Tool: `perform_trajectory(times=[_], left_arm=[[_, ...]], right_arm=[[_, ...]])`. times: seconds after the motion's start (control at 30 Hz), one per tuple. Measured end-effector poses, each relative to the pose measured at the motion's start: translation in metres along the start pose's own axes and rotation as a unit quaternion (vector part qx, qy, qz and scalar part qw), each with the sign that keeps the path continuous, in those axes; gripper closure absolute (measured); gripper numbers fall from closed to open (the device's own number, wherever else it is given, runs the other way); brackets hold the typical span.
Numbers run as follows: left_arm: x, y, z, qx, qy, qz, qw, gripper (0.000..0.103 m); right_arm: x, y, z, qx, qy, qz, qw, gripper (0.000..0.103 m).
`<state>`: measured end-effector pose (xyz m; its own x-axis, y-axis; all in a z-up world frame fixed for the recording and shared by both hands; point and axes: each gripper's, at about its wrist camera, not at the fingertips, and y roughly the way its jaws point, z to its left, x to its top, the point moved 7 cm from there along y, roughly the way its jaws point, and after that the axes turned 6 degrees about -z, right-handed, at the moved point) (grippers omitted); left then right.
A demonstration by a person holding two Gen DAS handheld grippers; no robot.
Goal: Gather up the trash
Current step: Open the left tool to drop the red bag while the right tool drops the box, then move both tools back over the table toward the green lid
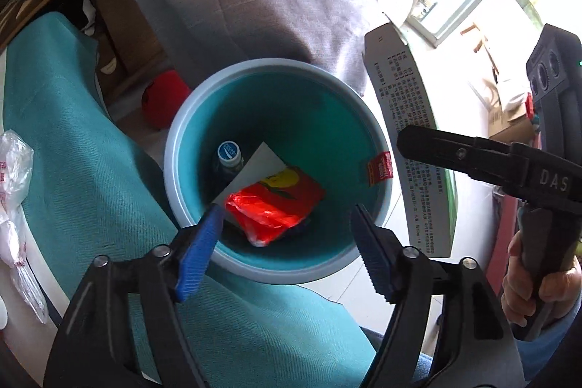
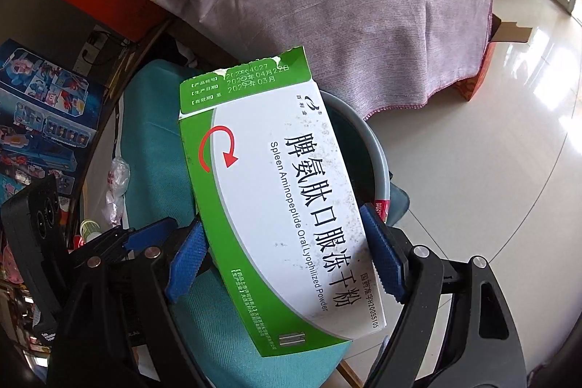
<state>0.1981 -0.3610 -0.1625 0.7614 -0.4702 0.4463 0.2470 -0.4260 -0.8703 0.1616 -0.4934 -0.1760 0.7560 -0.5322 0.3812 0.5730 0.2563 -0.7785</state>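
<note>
My right gripper point(image 2: 287, 257) clamped across long edges of medicine box point(image 2: 287, 191), blue pads pressing both sides near its lower half. Box hangs just beside rim of teal bin point(image 1: 189, 119), top flap torn open. I judge it light, probably empty, thin card: stiff along edges, crushable on broad faces, so edge grip suits. Glossy print may slip; I keep squeeze modest. My left gripper point(image 1: 287, 239) over bin mouth, jaws apart, nothing between. Bin already holds red wrapper point(image 1: 269, 213) and capped bottle point(image 1: 230, 157).
</note>
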Motion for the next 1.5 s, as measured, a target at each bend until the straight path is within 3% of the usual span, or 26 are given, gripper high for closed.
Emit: perform_trajectory(times=[0.1,0.4,0.87,1.5], left_arm=[[0.002,-0.014,0.009,0.007,-0.005,-0.02,0.9998,0.012],[-0.006,-0.041,0.038,0.008,-0.045,-0.036,0.9983,0.005],[-0.026,-0.057,0.051,-0.005,-0.074,-0.036,0.9966,0.004],[-0.083,-0.12,0.089,0.008,-0.117,-0.077,0.9901,0.004]], right_arm=[[0.001,0.005,0.005,0.0,-0.004,0.002,1.0,0.027],[0.003,0.025,0.021,-0.008,-0.007,0.014,1.0,0.024],[-0.011,0.015,0.042,-0.037,-0.025,0.018,0.999,0.018],[-0.064,0.003,0.116,-0.035,-0.095,0.044,0.994,0.018]])
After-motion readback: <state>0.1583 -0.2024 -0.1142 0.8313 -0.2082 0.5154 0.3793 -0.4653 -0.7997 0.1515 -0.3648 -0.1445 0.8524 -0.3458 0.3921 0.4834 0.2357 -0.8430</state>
